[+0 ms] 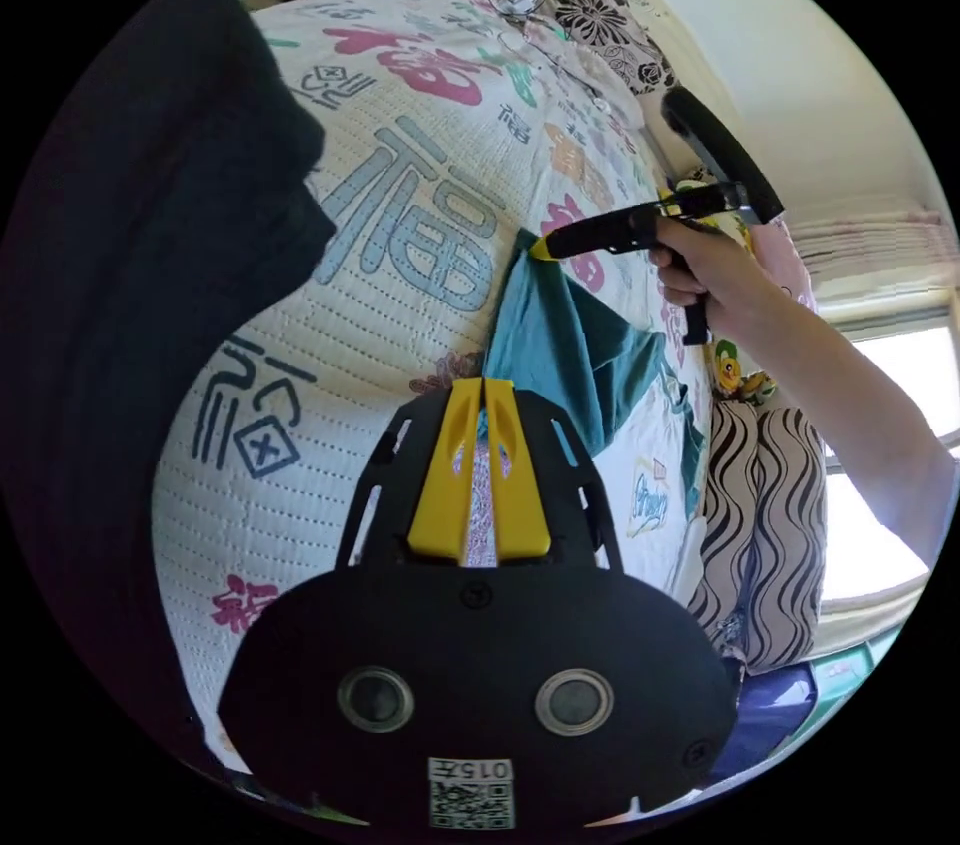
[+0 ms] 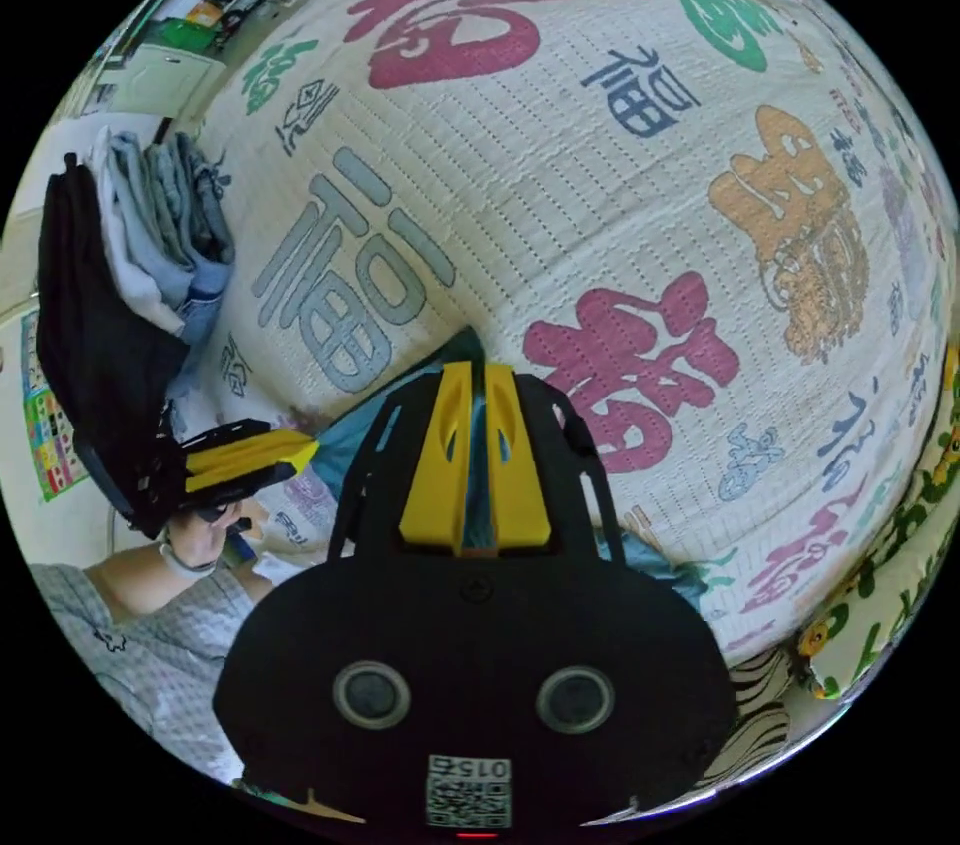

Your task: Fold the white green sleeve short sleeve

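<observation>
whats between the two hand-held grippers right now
A stretch of the green shirt fabric, lifted off the printed quilt. In the left gripper view it runs from the left hand-held gripper up to the right hand-held gripper; both grip its edge.

Shirt (image 1: 575,355) on quilt (image 1: 400,215); folded clothes pile (image 2: 150,235) at quilt edge.

The bed cover (image 2: 600,215) is quilted cloth, matt, with stitched rows and printed characters. The teal shirt (image 1: 570,355) at mid-frame is soft, smooth, matt cloth. The yellow fingers (image 1: 520,485) look like smooth plastic on matt black mounts.
</observation>
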{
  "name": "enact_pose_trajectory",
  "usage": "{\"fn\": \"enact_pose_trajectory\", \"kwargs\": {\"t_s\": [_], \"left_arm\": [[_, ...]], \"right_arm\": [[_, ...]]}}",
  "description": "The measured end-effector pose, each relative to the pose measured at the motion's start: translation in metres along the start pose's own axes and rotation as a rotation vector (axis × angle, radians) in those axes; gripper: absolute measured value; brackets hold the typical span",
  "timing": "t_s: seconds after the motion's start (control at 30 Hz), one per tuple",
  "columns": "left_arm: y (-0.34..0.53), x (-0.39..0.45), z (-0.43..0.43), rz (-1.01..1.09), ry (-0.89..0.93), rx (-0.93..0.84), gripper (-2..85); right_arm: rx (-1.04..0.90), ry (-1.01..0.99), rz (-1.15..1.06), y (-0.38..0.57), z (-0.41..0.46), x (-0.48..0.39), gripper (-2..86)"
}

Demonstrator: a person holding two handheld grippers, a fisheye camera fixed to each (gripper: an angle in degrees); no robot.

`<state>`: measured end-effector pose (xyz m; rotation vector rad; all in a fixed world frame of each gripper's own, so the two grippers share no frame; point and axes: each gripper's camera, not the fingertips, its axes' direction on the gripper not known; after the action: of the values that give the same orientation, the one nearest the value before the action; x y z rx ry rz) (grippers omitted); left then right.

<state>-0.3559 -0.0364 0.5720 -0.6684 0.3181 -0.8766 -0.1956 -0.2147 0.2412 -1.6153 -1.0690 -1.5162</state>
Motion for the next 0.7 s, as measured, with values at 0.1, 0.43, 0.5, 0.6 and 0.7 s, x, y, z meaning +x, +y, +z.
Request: {"fn": "enact_pose_trajectory", "kwargs": {"t_s": [0.1, 0.43, 0.5, 0.6, 0.7], "left_arm": [[0.011, 0.006, -0.010, 0.000, -0.027, 0.074, -0.7], [0.026, 0.019, 0.029, -0.086, -0.095, 0.022, 4.8], [0.039, 0.035, 0.031, -0.008, -0.070, -0.042, 6.1], [0.071, 0.057, 0.042, 0.099, -0.073, -0.187, 6.8], [0.116, 0.075, 0.058, 0.133, -0.088, -0.345, 7.5]], "right_arm": [[0.086, -0.030, -0.096, 0.006, -0.013, -0.018, -0.4], [0.298, 0.149, 0.039, 0.091, -0.053, -0.002, 11.4], [0.379, 0.005, 0.096, 0.144, -0.069, 0.020, 10.9], [0.461, -0.219, 0.256, 0.256, -0.075, 0.062, 10.0], [0.420, -0.258, 0.509, 0.383, -0.053, 0.093, 10.6]]}}
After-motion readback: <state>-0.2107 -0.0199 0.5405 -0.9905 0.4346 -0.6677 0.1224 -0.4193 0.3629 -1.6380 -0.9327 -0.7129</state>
